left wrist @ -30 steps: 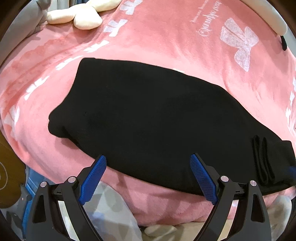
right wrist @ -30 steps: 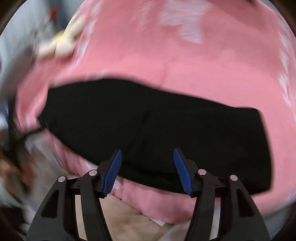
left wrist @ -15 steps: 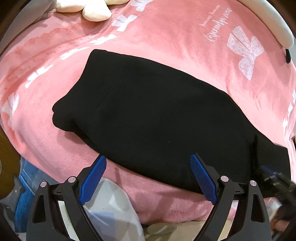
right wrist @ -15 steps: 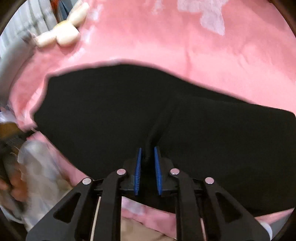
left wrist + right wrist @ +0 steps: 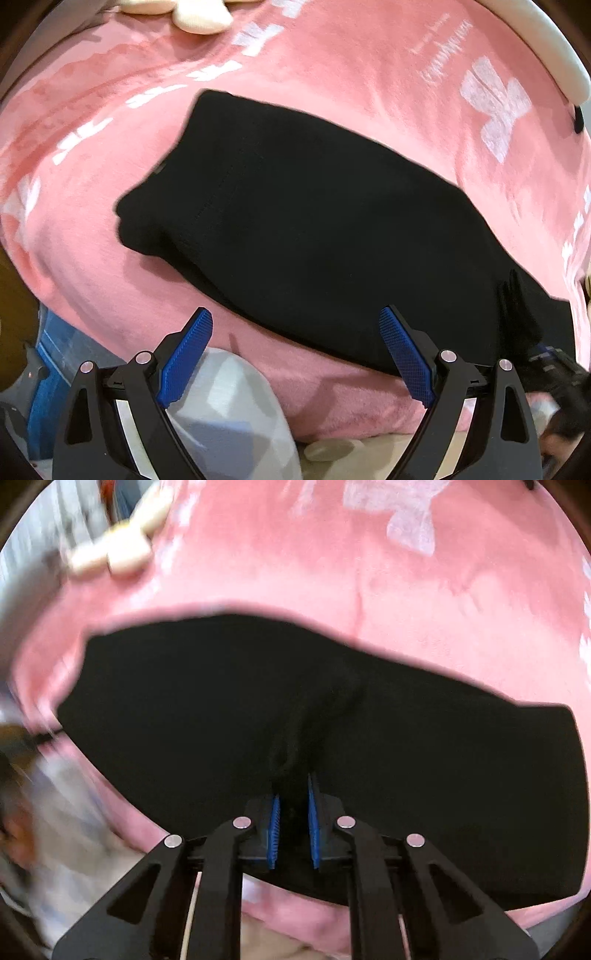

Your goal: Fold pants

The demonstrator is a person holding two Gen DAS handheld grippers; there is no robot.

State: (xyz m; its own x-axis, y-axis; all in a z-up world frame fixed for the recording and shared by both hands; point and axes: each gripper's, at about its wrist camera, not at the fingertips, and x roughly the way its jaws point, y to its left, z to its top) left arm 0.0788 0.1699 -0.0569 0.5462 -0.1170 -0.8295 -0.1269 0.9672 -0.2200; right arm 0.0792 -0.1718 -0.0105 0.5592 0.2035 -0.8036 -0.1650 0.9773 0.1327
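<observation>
Script on pink blanket (image 5: pixel 369 92): white cursive lettering (image 5: pixel 441 61) near the white bow print (image 5: pixel 496 107), too small and blurred to read
Other readable text, numbers or brands: none

A bed is covered by a pink plush blanket (image 5: pixel 369 74) printed with white bows and lettering. Black pants (image 5: pixel 314 229) are laid flat across it, near its front edge. A cream plush toy (image 5: pixel 199 20) is seen at the far side.
</observation>
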